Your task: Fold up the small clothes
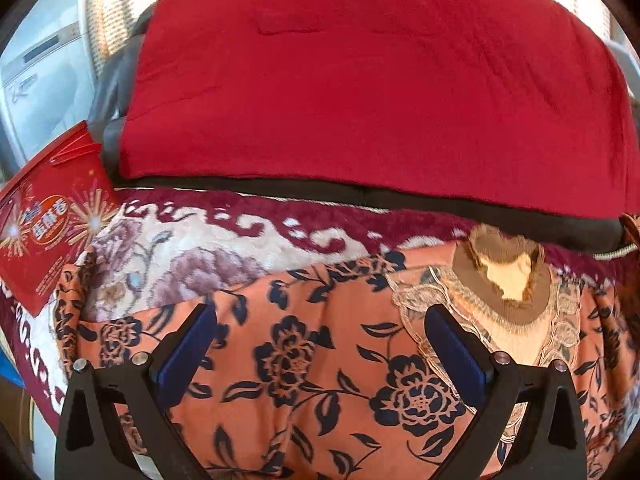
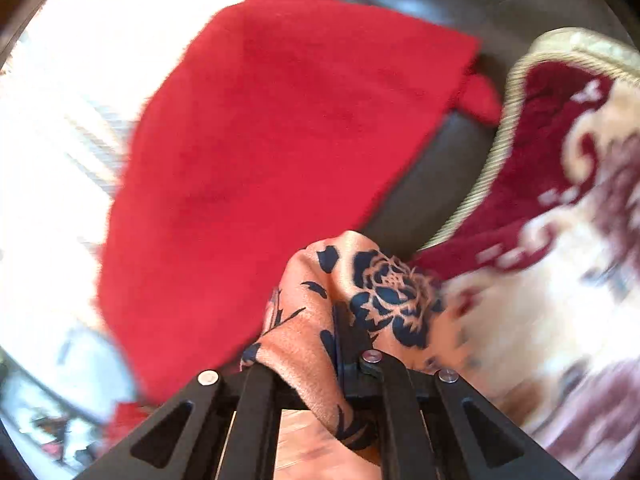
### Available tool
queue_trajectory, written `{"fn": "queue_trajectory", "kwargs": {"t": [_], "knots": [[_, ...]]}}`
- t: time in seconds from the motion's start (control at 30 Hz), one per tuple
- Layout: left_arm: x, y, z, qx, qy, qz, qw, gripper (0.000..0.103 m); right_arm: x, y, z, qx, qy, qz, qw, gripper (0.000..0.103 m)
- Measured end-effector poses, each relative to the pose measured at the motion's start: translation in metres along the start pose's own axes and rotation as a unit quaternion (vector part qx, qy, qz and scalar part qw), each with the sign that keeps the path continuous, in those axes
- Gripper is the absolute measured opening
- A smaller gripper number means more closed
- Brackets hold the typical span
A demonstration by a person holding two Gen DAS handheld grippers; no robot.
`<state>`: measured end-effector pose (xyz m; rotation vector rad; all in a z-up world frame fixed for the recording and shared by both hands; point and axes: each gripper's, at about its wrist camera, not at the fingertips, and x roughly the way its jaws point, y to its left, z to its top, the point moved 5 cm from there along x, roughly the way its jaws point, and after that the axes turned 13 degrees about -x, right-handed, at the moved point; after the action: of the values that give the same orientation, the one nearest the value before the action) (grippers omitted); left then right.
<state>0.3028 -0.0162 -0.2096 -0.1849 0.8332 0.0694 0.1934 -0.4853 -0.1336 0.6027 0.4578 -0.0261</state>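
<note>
In the left wrist view my left gripper [image 1: 320, 328] has its fingers [image 1: 188, 344] spread wide at the bottom of the frame, with nothing between them. Under and between them lies the floral garment [image 1: 304, 352], orange-pink with dark blue flowers, spread across the lower half of the picture. Its brown knitted collar [image 1: 500, 276] with pale lace below sits right of centre, just above my right-hand finger. The garment rests on a plush blanket [image 1: 192, 248] in maroon and cream. Above that, filling the upper half, is a red cushion [image 1: 360, 80] on a dark seat. A red printed bag [image 1: 52, 216] stands at the left edge. The garment's lower part is cut off by the frame.

In the right wrist view my right gripper [image 2: 338, 320] is closed tight on a fold of the same floral garment [image 2: 380, 292], which bunches up at lower centre and drapes over the fingers, hiding their tips. Only this pinched piece shows here; the collar is out of sight. The red cushion [image 2: 280, 140] fills the middle, the plush blanket [image 2: 560, 200] the right side. This picture is blurred, and the bright upper left is washed out.
</note>
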Motion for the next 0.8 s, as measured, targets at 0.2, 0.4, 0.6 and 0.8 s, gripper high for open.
{"fn": "queue_trajectory", "kwargs": {"t": [0.2, 0.4, 0.6, 0.8], "knots": [[-0.017, 0.055, 0.021, -0.049, -0.03, 0.047, 0.9972, 0.103, -0.004, 0.127, -0.048, -0.038, 0.037, 0.086, 0.995, 0.005], [-0.022, 0.109, 0.026, -0.075, -0.044, 0.099, 0.9912, 0.103, 0.077, 0.177, -0.12, -0.058, 0.112, 0.11, 0.986, 0.006], [-0.013, 0.13, 0.008, -0.104, 0.019, 0.062, 0.9924, 0.103, 0.142, 0.209, -0.214, -0.176, 0.226, 0.026, 0.958, 0.04], [-0.005, 0.122, -0.02, -0.106, 0.073, 0.009, 0.9916, 0.103, 0.131, 0.233, -0.248, -0.303, 0.253, 0.032, 0.918, 0.08]]}}
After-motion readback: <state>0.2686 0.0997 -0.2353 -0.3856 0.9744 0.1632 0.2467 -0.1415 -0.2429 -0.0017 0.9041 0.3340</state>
